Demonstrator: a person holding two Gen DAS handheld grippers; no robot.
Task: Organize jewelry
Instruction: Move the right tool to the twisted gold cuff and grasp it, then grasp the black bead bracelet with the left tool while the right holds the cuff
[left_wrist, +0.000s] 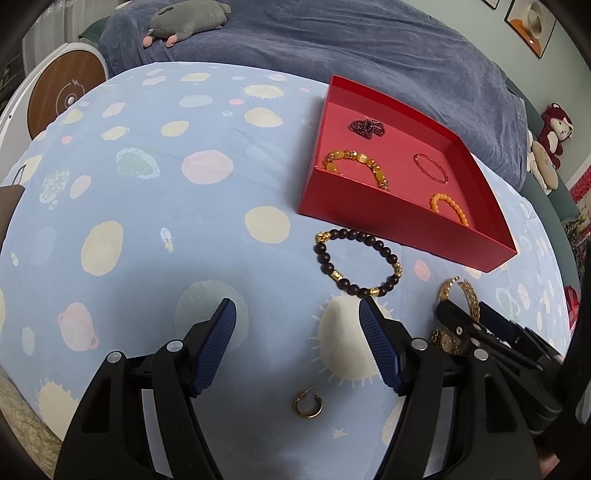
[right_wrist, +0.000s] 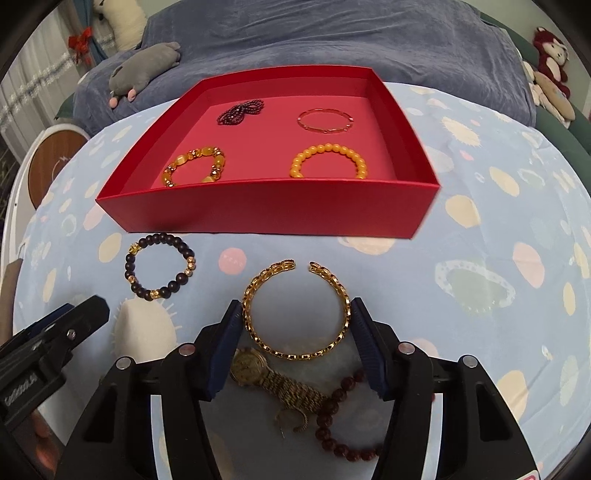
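- Light blue planet-print cloth (right_wrist: 498, 206) across the tabletop, lit evenly.
- Past its far edge, a rumpled slate-blue blanket (left_wrist: 332, 40) with a grey plush toy (left_wrist: 184, 22).
- Beyond the left edge, a round wood-faced unit (left_wrist: 64, 94), perhaps a side table.
- Pale green wall, framed pictures (left_wrist: 532, 26), stuffed monkey (right_wrist: 550, 55) at right.

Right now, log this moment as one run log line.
task: organize jewelry | left hand-held gripper: open, empty | right hand-held gripper: open around gold chain bracelet | red tray: four bracelets inside
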